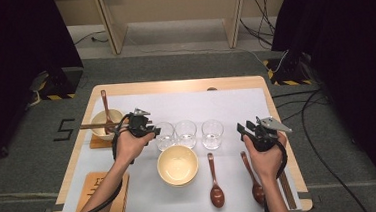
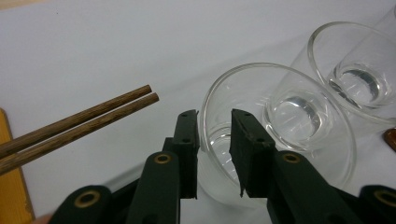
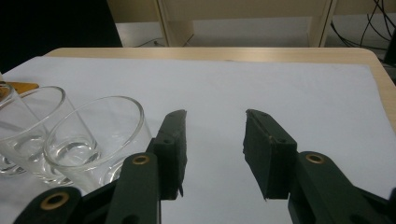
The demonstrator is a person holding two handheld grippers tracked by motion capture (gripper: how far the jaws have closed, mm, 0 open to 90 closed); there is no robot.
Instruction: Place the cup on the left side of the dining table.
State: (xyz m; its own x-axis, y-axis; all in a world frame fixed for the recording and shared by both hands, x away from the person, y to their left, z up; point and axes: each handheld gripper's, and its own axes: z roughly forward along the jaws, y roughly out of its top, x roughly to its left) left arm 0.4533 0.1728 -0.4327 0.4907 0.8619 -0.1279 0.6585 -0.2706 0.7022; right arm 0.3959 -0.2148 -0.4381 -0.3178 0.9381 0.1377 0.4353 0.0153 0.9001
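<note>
The left gripper (image 1: pixel 153 132) sits at the leftmost glass (image 1: pixel 165 136) of a row of three on the white table cover (image 1: pixel 226 103). In the left gripper view its jaws straddle the near wall of that glass (image 2: pixel 280 135), one pad outside the rim and the other inside; a small gap shows at each pad, so whether they press on the wall cannot be told. No other thing lies between them. The middle glass (image 1: pixel 186 133) stands just beside the first, and the right glass (image 1: pixel 212 134) stands a little apart from the middle one. All three are upright. A pair of wooden chopsticks (image 2: pixel 74 126) lies to the left of the left gripper; in the high view the chopsticks rest across a small bowl (image 1: pixel 100 123) on a wooden coaster (image 1: pixel 97 141), with a brown spoon (image 1: pixel 106 109) standing in that bowl. The right gripper (image 1: pixel 244 128) is held above the cover to the right of the right glass, clear of it; the right gripper view shows its jaws standing apart with only bare cover between them. A cream bowl (image 1: pixel 177 165) sits in front of the glasses, two brown spoons (image 1: pixel 215 182) lie to its right, and a second coaster (image 1: pixel 102 192) lies at the near left corner.
</note>
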